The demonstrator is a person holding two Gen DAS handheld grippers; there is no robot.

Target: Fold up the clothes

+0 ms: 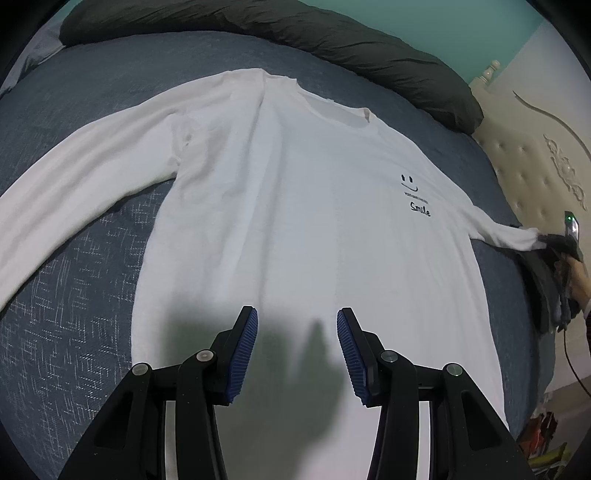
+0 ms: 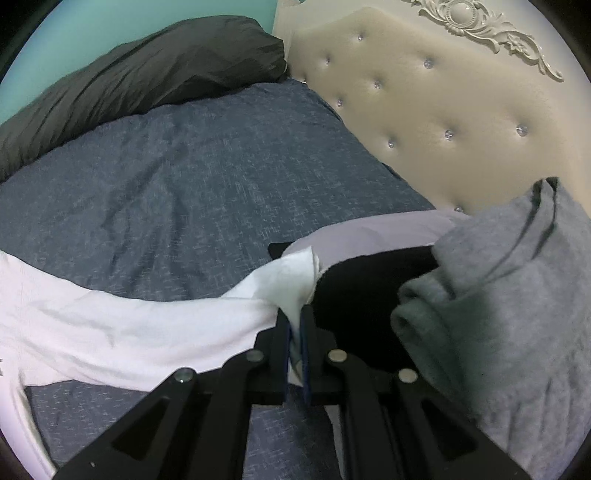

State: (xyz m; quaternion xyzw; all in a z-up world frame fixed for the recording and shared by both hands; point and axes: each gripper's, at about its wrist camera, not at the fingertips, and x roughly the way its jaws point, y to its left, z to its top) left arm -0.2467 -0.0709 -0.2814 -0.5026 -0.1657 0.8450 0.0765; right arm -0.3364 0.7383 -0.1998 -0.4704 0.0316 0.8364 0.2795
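White knit makes up the long-sleeved shirt (image 1: 280,206), spread front-up and mostly flat on the blue-grey bedspread (image 1: 74,295). Small black print sits on its chest: a smiley face above the word "Smile" (image 1: 419,210). The round collar (image 1: 332,107) points toward the dark grey pillow (image 1: 332,33) along the far edge of the bed, and the hem lies at the near edge, so the body's long axis runs from near edge to far edge. Both sleeves stretch out sideways across that axis, one toward the left edge, the other toward the cream tufted headboard (image 2: 443,122).

Over the hem, the left gripper (image 1: 297,350) hovers with its blue-padded jaws spread apart, holding nothing. The right gripper (image 2: 297,354) has its jaws pressed together on the cuff of the sleeve (image 2: 291,273), near the headboard-side edge of the bed. Just beside that cuff lie a black garment (image 2: 365,291) and a rumpled grey garment (image 2: 498,295).
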